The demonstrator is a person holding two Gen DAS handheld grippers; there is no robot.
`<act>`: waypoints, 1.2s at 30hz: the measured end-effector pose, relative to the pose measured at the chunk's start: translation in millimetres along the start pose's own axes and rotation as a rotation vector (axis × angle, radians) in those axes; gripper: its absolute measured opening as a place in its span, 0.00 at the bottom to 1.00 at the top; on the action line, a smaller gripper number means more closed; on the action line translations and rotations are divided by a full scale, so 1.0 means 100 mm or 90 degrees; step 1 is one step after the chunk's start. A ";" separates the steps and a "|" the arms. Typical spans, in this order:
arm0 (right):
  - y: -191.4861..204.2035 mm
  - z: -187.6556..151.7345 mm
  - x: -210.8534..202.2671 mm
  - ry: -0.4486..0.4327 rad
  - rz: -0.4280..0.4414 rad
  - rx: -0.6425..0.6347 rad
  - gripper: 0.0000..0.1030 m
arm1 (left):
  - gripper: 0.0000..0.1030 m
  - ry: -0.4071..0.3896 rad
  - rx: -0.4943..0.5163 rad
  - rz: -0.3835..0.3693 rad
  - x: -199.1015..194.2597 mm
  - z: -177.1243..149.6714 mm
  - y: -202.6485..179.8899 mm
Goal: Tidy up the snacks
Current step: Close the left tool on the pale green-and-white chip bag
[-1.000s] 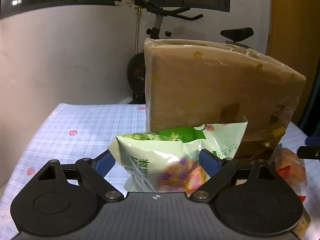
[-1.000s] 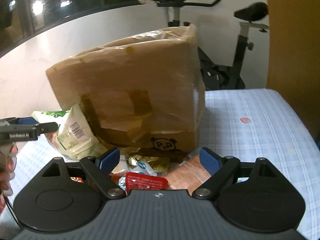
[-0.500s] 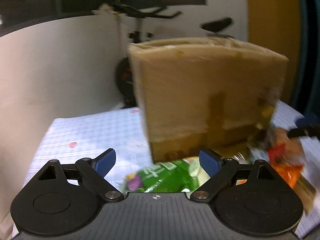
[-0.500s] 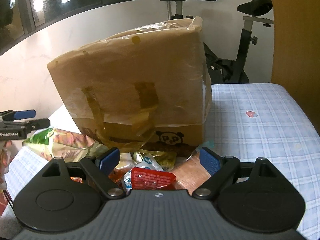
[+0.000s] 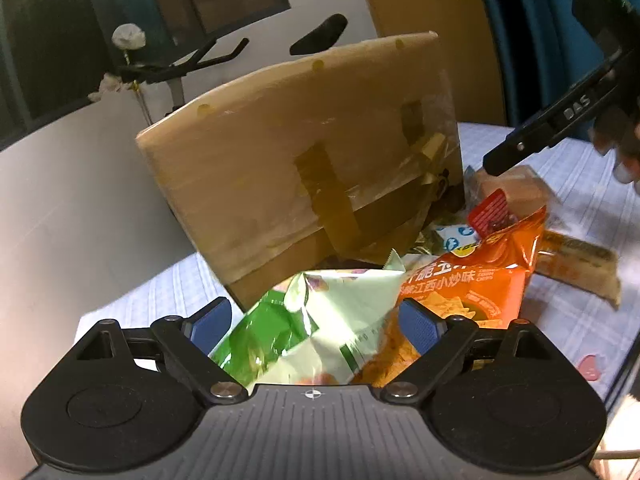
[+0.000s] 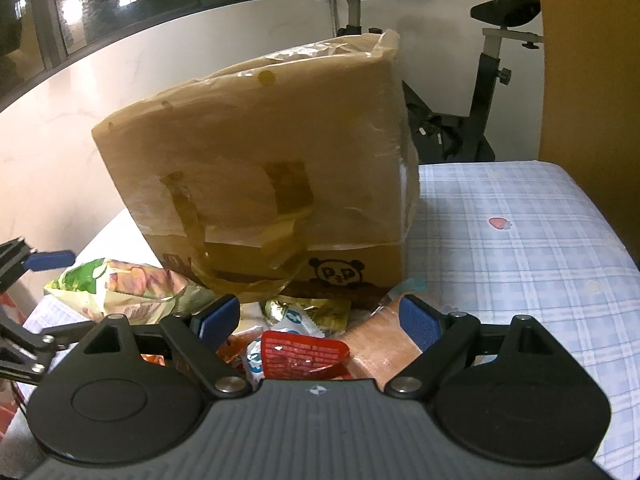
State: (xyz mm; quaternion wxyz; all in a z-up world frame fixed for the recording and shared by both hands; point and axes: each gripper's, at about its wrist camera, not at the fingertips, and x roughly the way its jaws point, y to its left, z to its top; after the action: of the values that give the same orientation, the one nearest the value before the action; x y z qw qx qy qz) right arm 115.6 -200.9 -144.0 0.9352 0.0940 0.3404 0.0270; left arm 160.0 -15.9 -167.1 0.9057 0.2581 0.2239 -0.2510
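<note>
Item: snack pile at the foot of the taped cardboard box (image 6: pixel 256 168) on the checked cloth; green snack bag (image 5: pixel 316 320) lies before the box's near face, between the wide-set jaws of the left gripper (image 5: pixel 312 322), pads apparently not pressing. Right gripper (image 6: pixel 320 322) hangs wide and empty over the red sachet (image 6: pixel 300 354) below the box front. Risk: the puffy, slick green bag may slip or crumple if pinched off-centre, or drag the orange chip bag (image 5: pixel 472 280) beside it.

Green snack bag (image 5: pixel 304 332) dropped onto orange snack bag (image 5: pixel 472 284).
</note>
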 end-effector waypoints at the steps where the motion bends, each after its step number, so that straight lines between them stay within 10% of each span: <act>1: 0.01 0.00 0.00 0.001 0.000 -0.003 0.86 | 0.90 0.004 0.002 -0.002 0.05 0.00 0.01; 10: -0.04 -0.04 -0.01 0.009 -0.009 0.001 0.86 | 0.96 0.046 -0.005 -0.026 0.21 -0.11 0.20; 18: 0.01 -0.06 0.02 0.018 0.001 -0.006 0.86 | 0.97 0.045 -0.157 -0.034 0.30 -0.13 0.52; 36: 0.53 -0.23 0.09 0.060 0.022 -0.159 0.85 | 0.97 0.072 -0.164 -0.024 0.23 -0.14 0.55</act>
State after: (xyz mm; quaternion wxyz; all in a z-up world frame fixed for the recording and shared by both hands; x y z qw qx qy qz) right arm 108.8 -144.1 -156.2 0.9221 -0.0185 0.3760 0.0899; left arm 205.6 24.9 -170.8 0.9125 0.1494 0.3094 -0.2221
